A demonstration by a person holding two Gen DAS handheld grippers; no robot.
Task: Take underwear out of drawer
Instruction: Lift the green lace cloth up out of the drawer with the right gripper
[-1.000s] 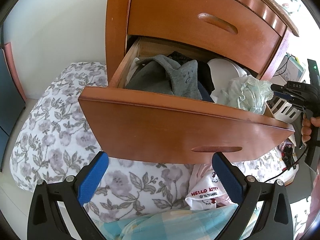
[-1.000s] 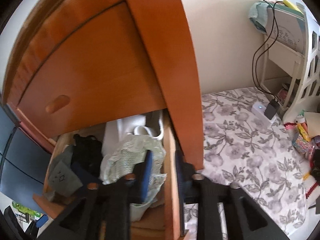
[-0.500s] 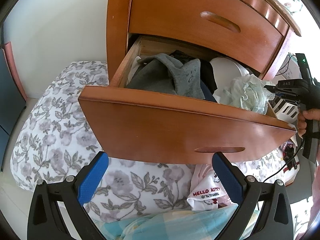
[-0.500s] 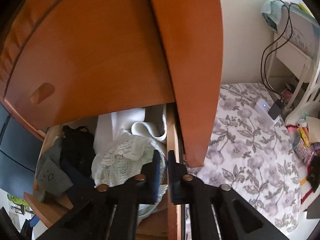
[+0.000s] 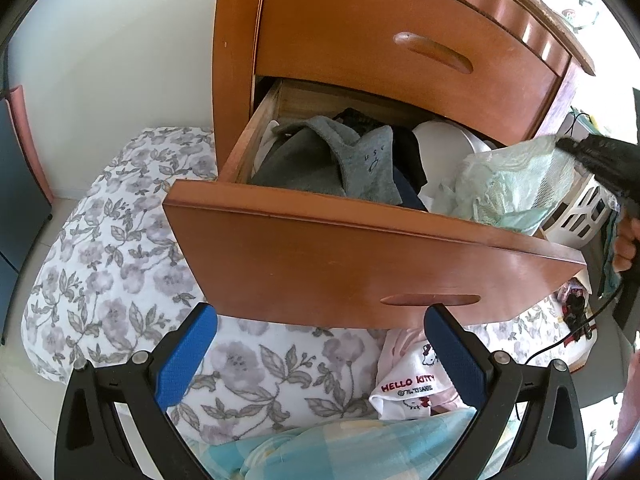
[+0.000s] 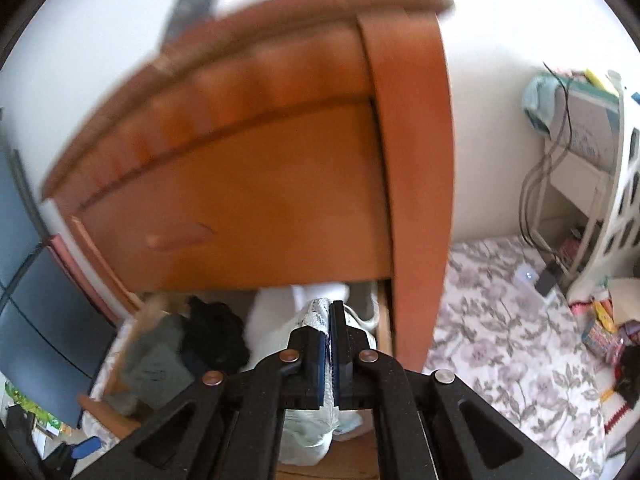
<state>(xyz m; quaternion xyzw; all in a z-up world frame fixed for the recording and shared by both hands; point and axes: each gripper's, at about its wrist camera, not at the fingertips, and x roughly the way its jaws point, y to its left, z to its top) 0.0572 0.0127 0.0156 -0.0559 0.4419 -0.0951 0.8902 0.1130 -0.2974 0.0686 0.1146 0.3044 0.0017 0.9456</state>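
Pinched flat between right gripper (image 6: 330,344) pads, pale-green lace underwear (image 5: 516,184): light, limp, drapes below, likely snags; left gripper (image 5: 320,356) spread, empty.

wooden dresser (image 5: 360,20) stands against a white wall (image 5: 120,40). floral bedding (image 5: 112,260) lies left of and under it. white shelf unit (image 6: 624,200) at right, cables (image 6: 532,200) hanging beside it. dark panel (image 6: 36,320) at left. bright daylight throughout.
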